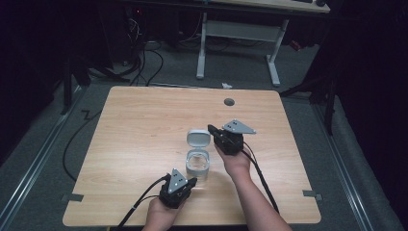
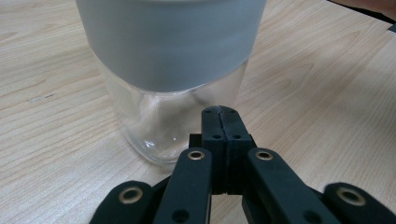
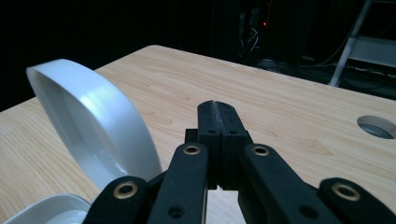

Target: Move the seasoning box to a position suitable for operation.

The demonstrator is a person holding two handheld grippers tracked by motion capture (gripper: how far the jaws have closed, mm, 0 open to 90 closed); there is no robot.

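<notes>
A clear jar (image 1: 197, 166) with a grey-white band at its top stands near the middle of the wooden table (image 1: 144, 125). Its hinged white lid (image 1: 198, 139) is flipped open toward the far side. My left gripper (image 1: 192, 182) is shut and empty, its tips right at the jar's near side; in the left gripper view the jar (image 2: 173, 70) looms just past the closed jaws (image 2: 219, 112). My right gripper (image 1: 211, 129) is shut and empty, just right of the raised lid (image 3: 93, 126), which shows left of its tips (image 3: 218, 105).
A round cable hole (image 1: 229, 101) sits in the table's far right part, seen also as the hole (image 3: 377, 127). A white desk frame (image 1: 238, 45) and cables lie on the floor beyond. Tape marks (image 1: 72, 197) sit at the table's near edges.
</notes>
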